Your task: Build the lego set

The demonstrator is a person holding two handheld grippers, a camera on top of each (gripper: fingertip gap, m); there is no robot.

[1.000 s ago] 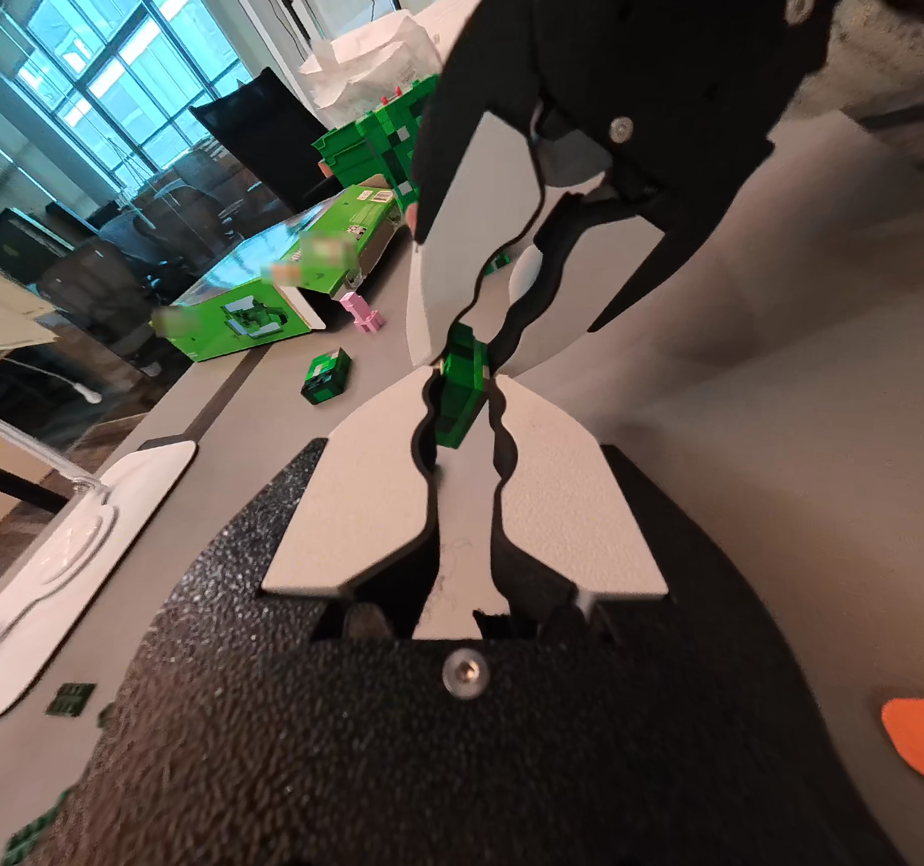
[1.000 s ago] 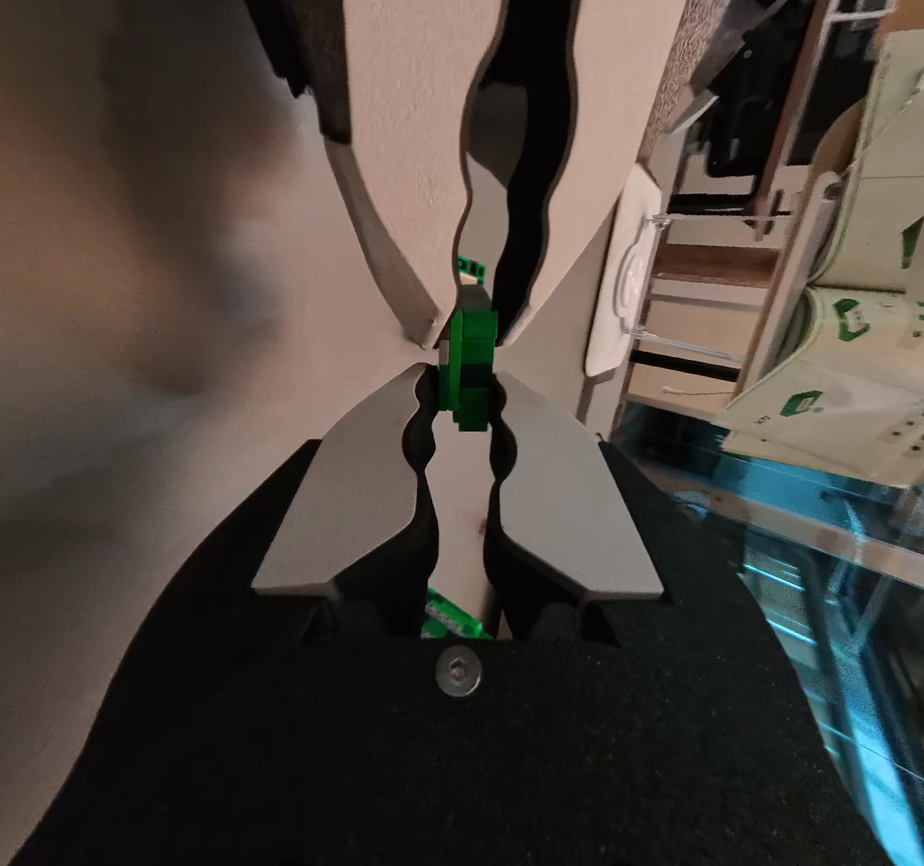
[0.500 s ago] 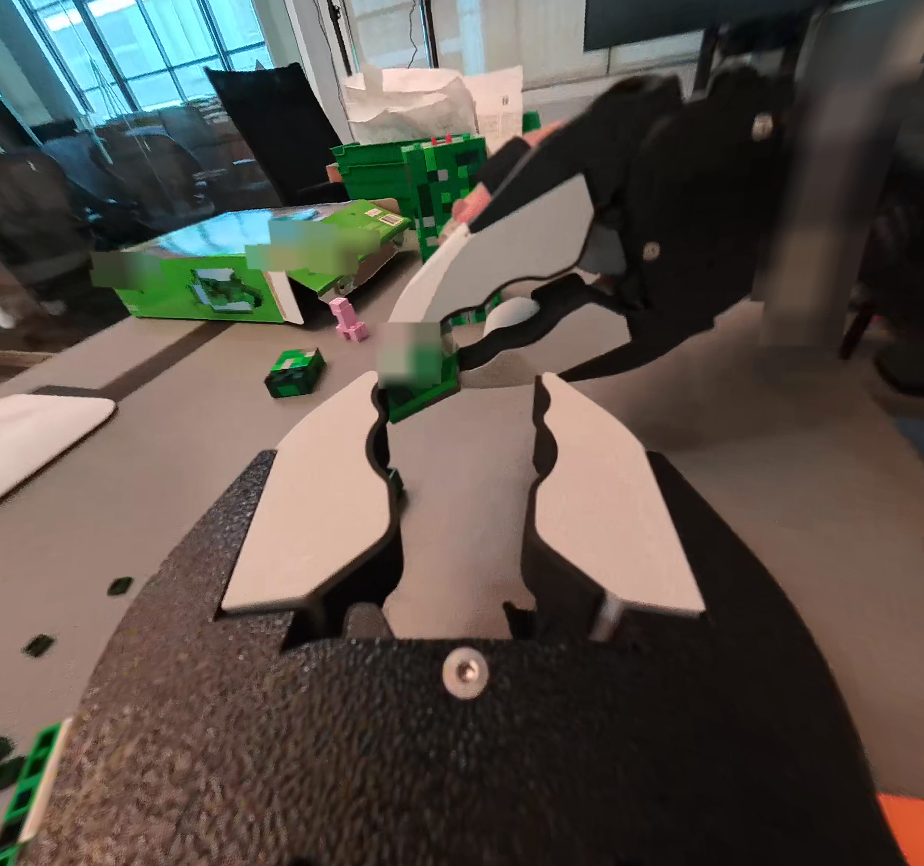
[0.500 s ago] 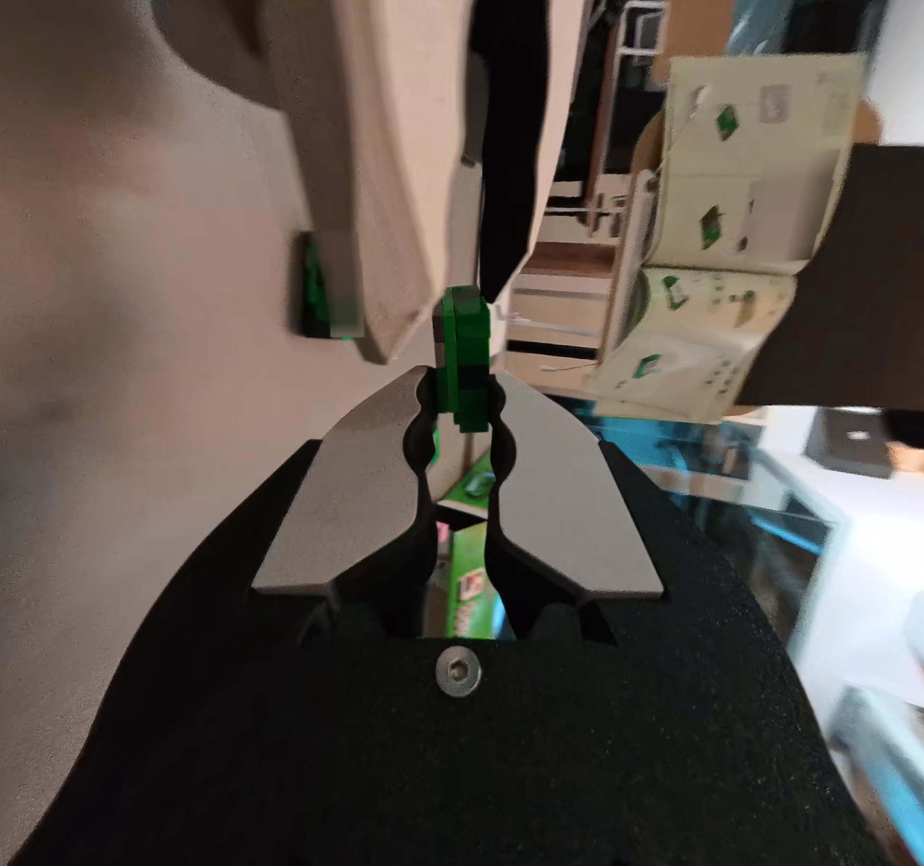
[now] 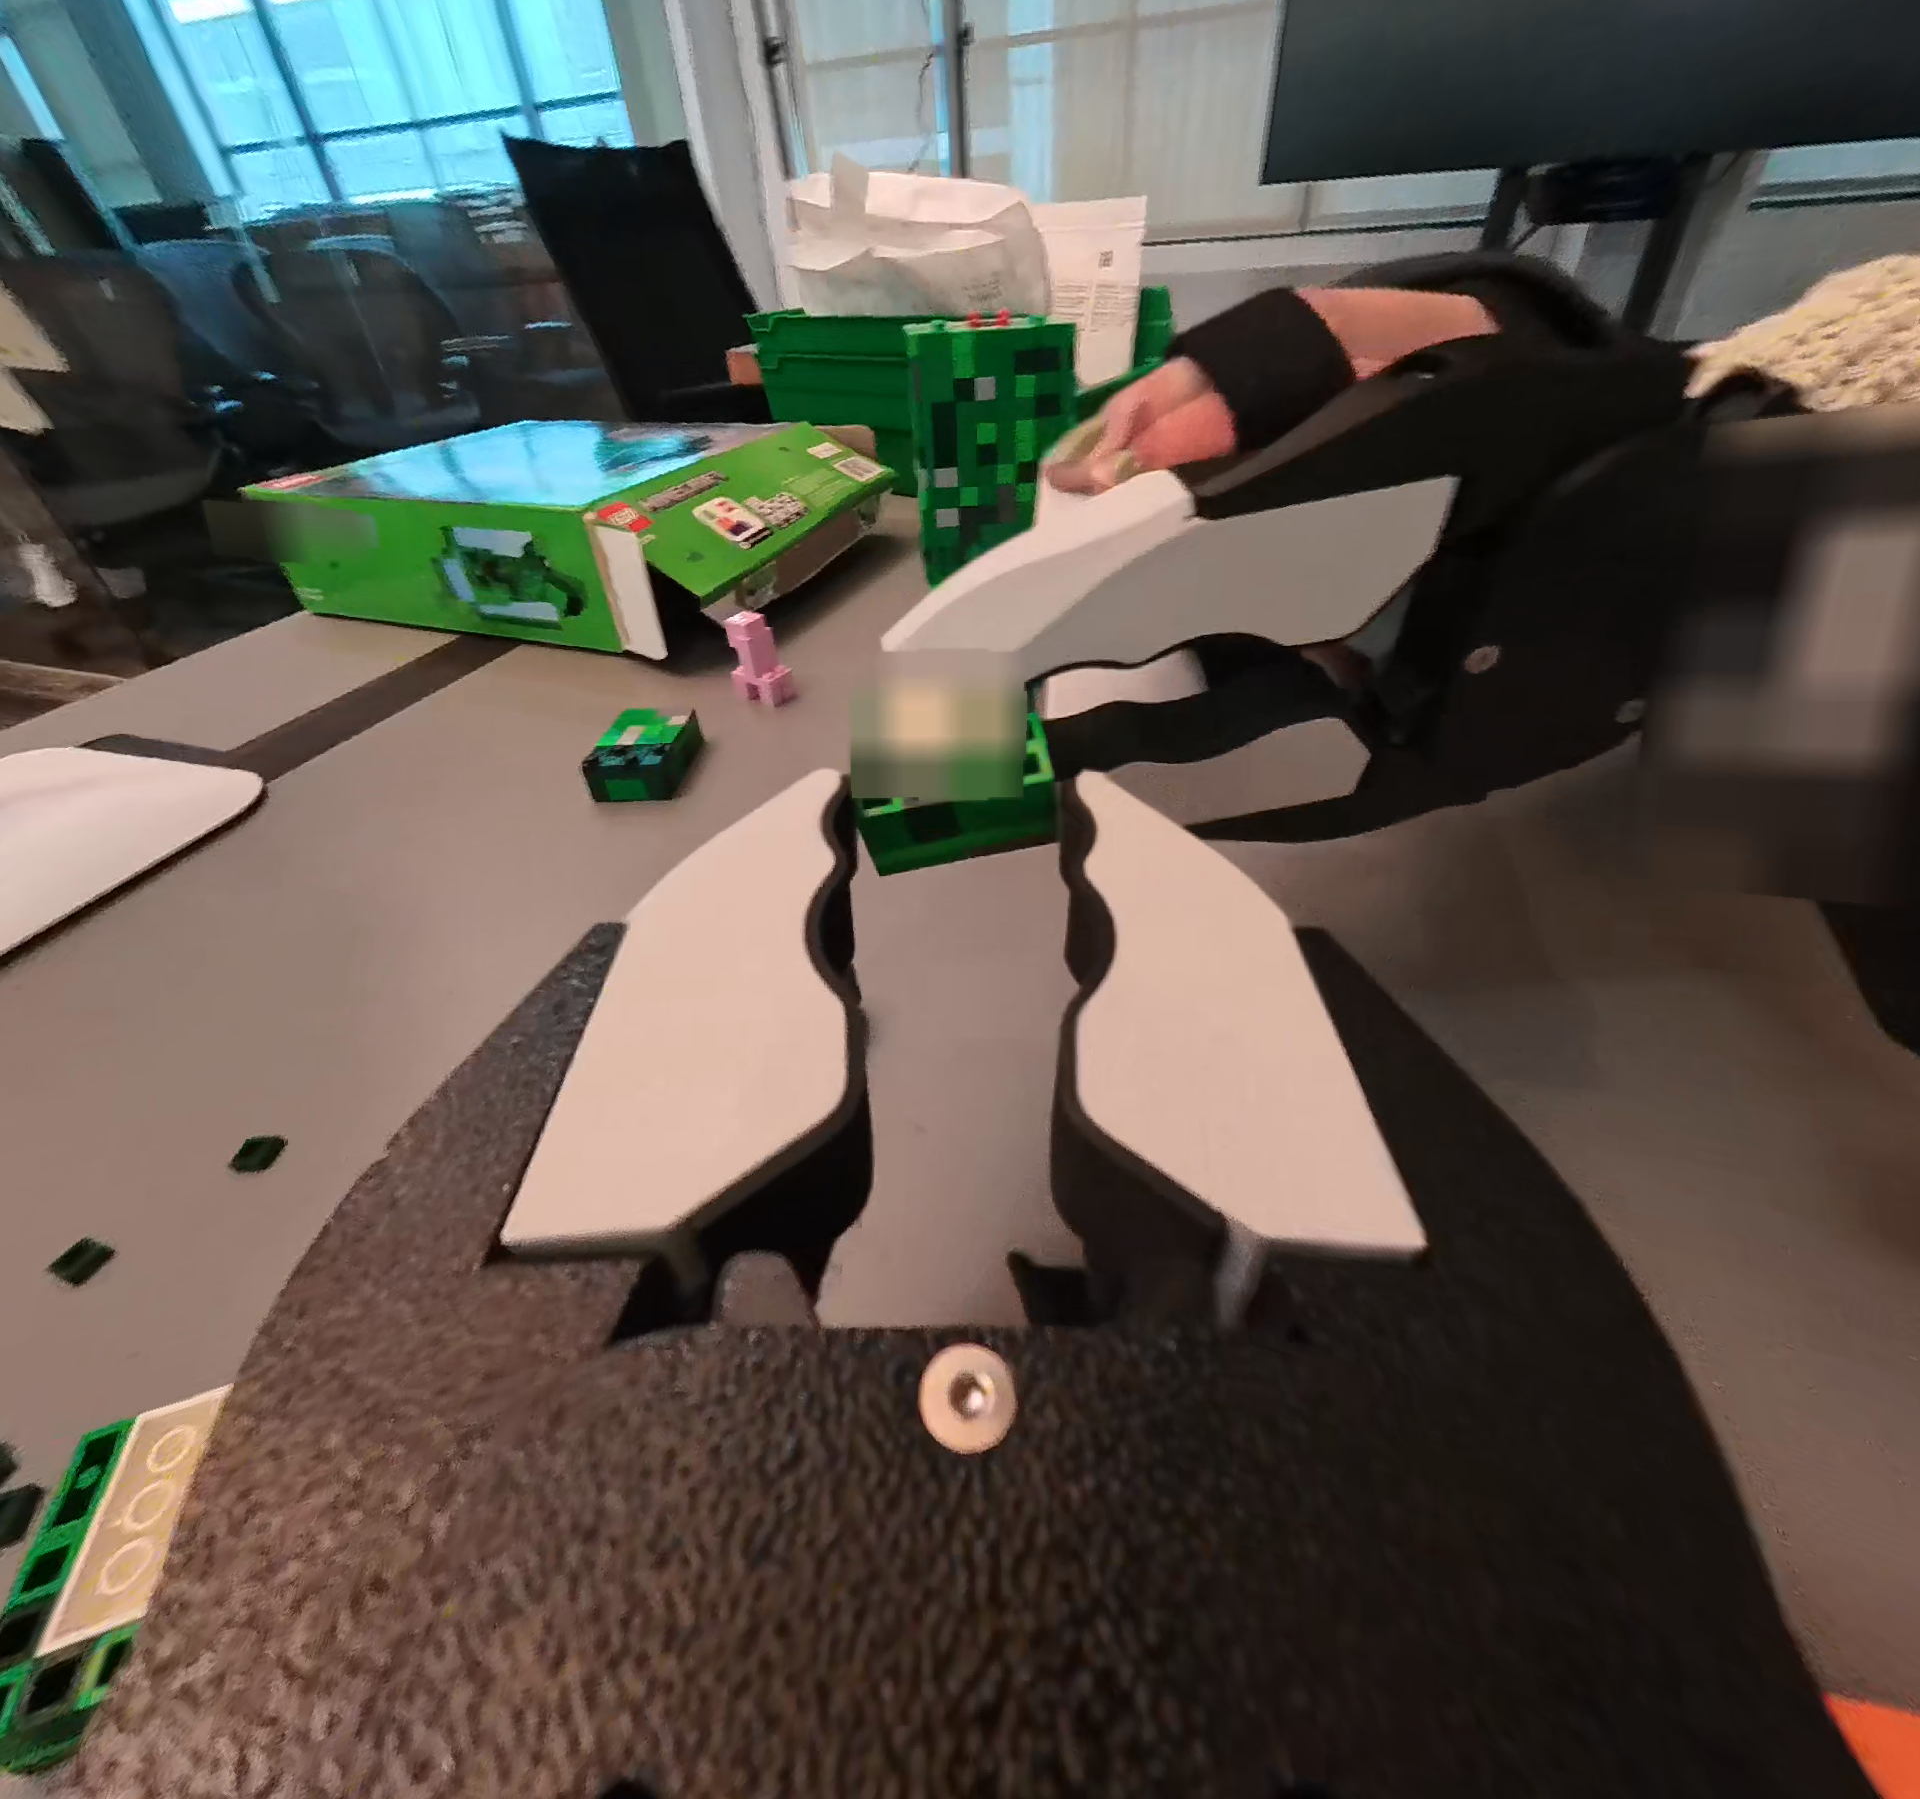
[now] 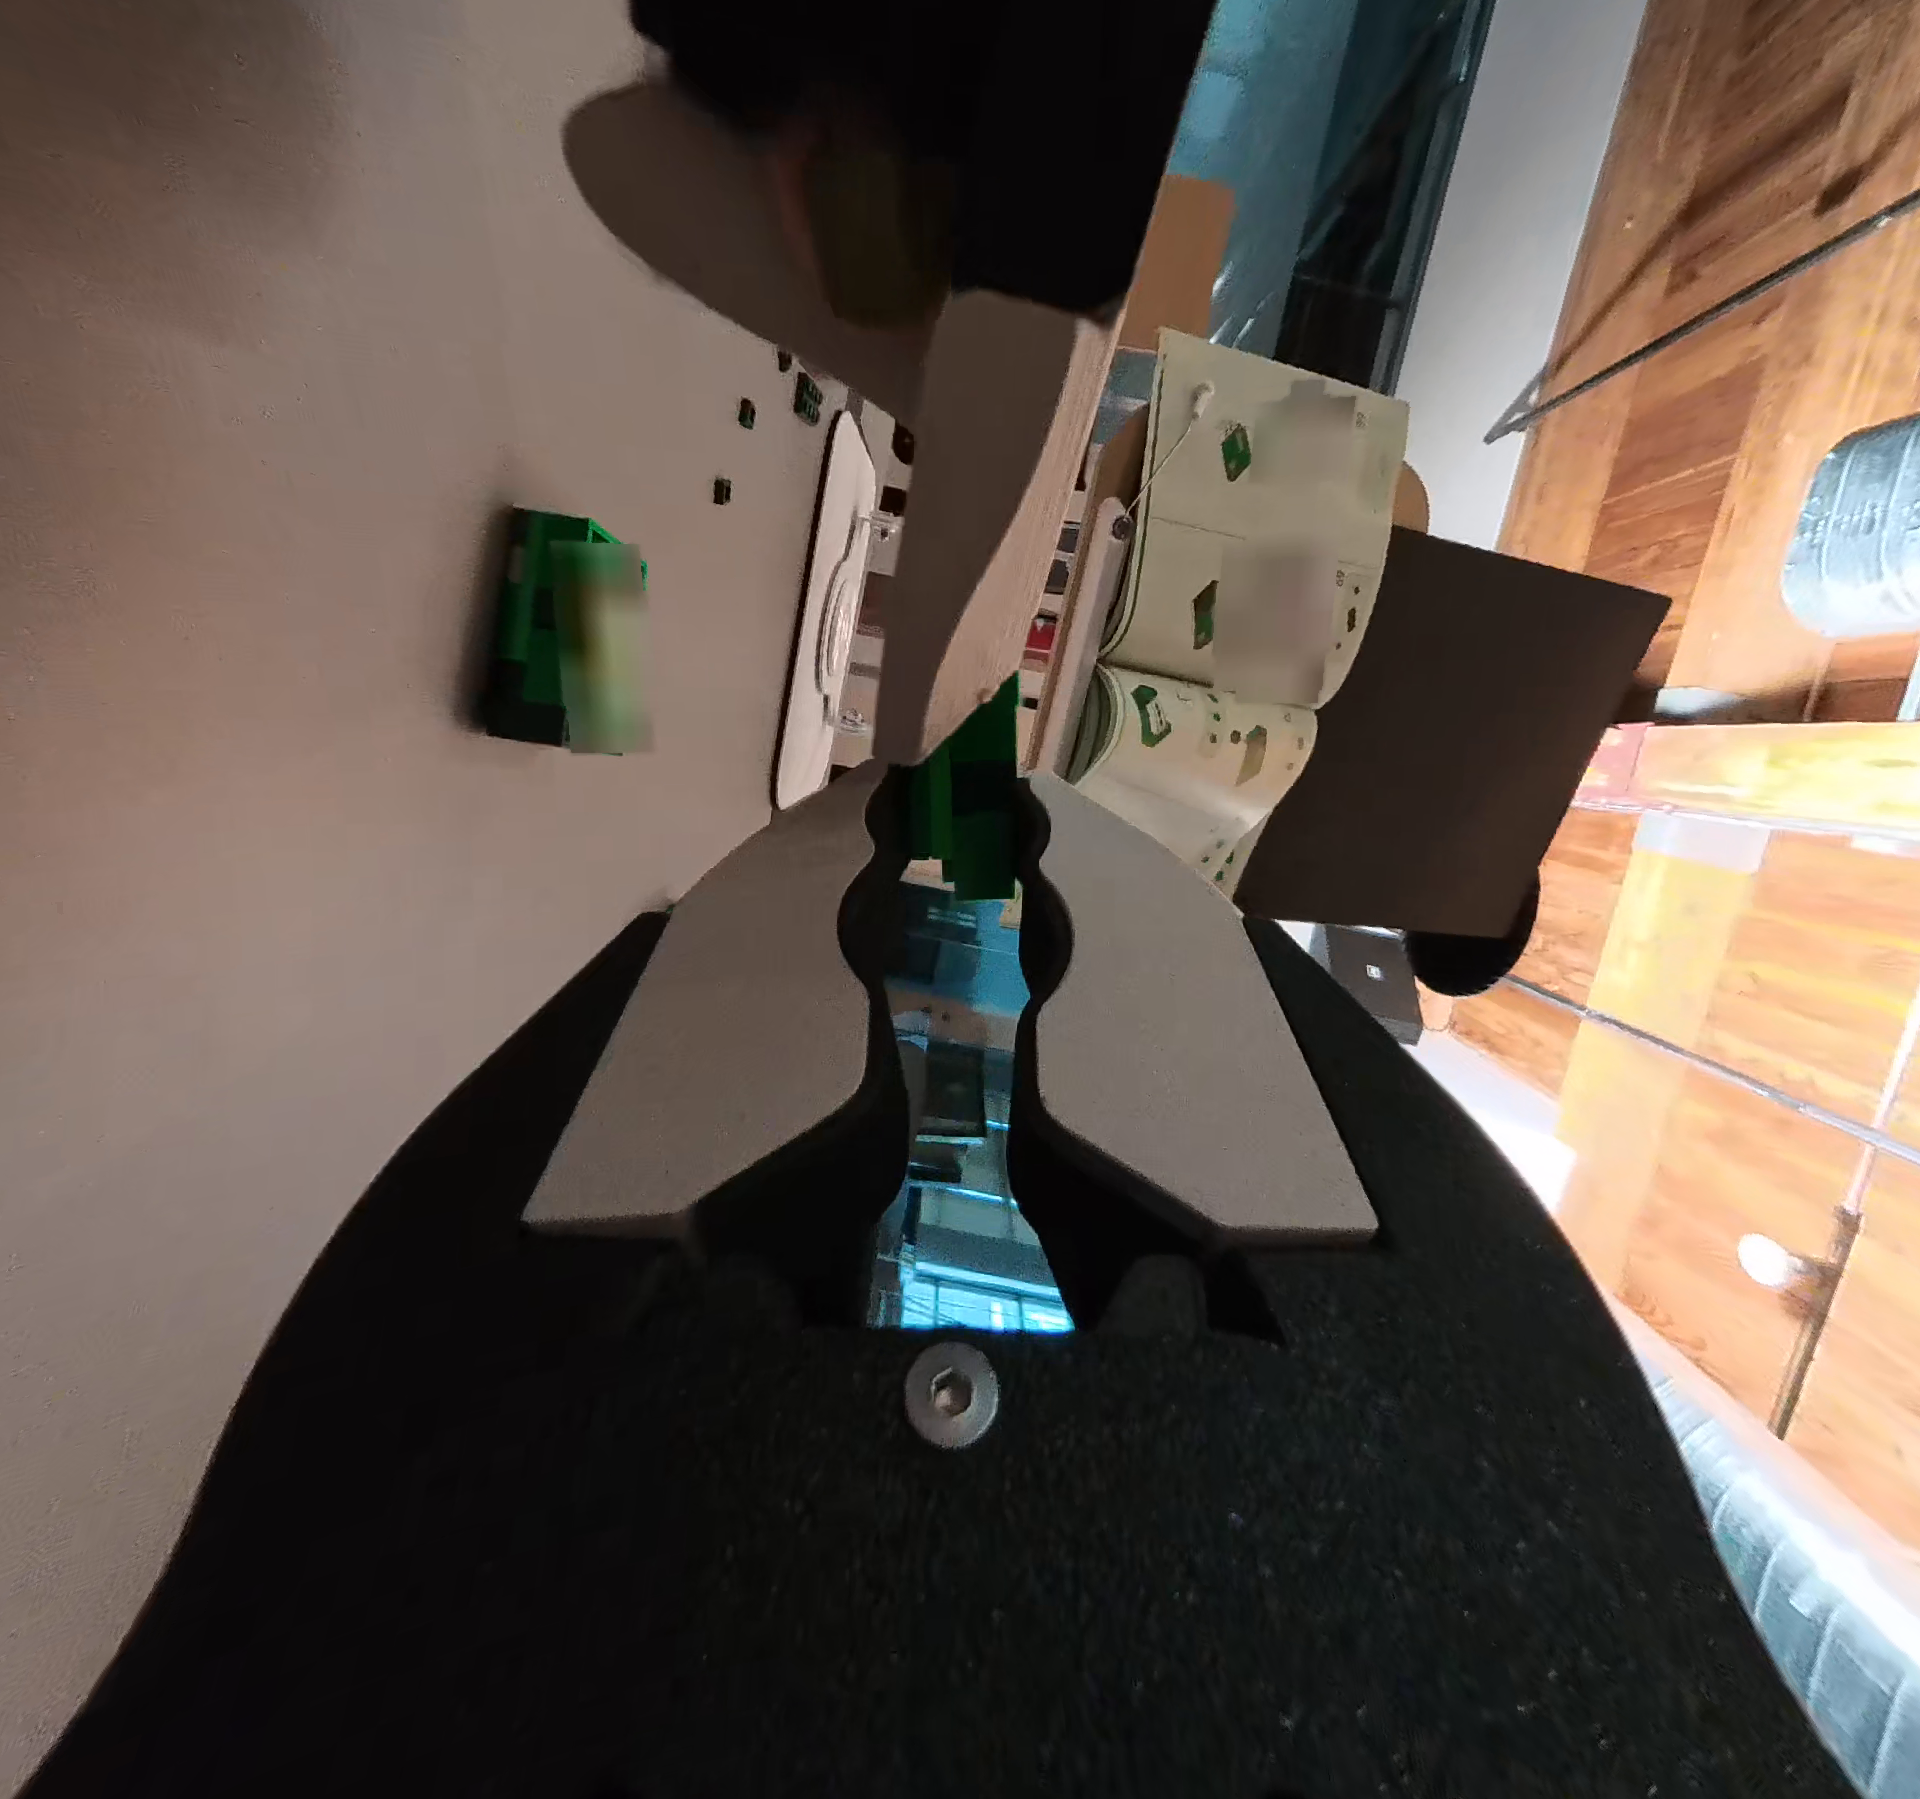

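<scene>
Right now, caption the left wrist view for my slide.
Open left gripper faces the right gripper holding a green lego piece above the grey table.

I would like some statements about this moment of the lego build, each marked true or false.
1. The left gripper is open and holds nothing. True.
2. The right gripper is shut on a green lego piece. True.
3. The pink lego figure stands on top of the green lego box. False: it stands on the grey table, beside the box.
4. The small green and black lego block is held by the left gripper. False: it lies on the table, apart from both grippers.
</scene>
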